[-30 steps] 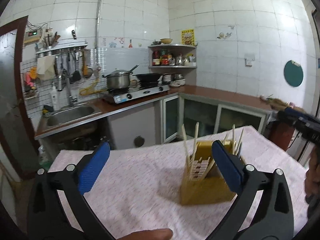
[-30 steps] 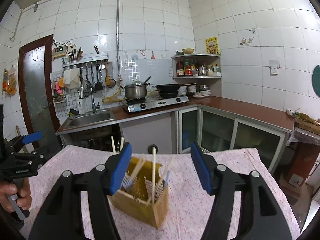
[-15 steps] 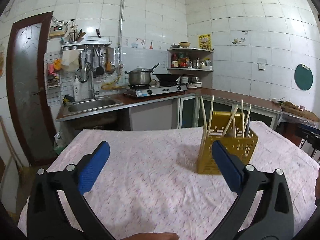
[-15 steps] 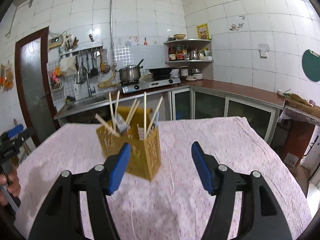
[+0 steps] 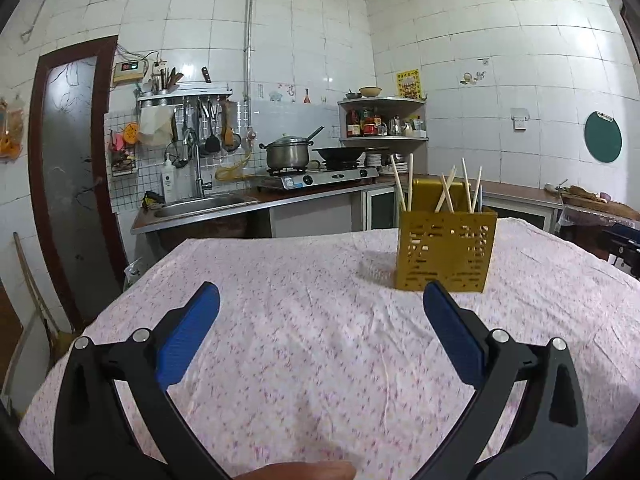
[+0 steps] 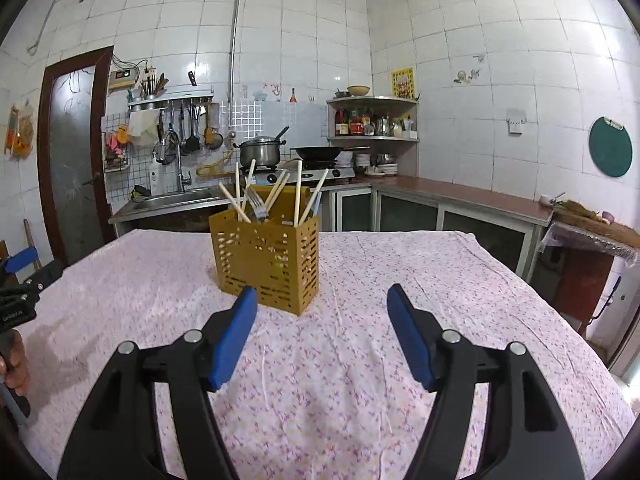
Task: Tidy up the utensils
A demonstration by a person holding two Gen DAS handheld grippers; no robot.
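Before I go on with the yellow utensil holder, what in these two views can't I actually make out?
- Lower ends of the chopsticks and fork: hidden inside the yellow utensil holder, both views.
- Fork: unseen in the left wrist view.
- Left tool: cut off by the right wrist view's left edge.
- Table's near edge: hidden behind the tool arms.

i'm seeing a mustard-yellow utensil holder (image 6: pixel 267 258) holding pale wooden chopsticks (image 6: pixel 298 194), sitting on a white tablecloth (image 6: pixel 360 360) speckled with pink flowers. blue pads (image 5: pixel 188 332) are showing on black gripper arms, white tiles (image 6: pixel 460 60) behind.
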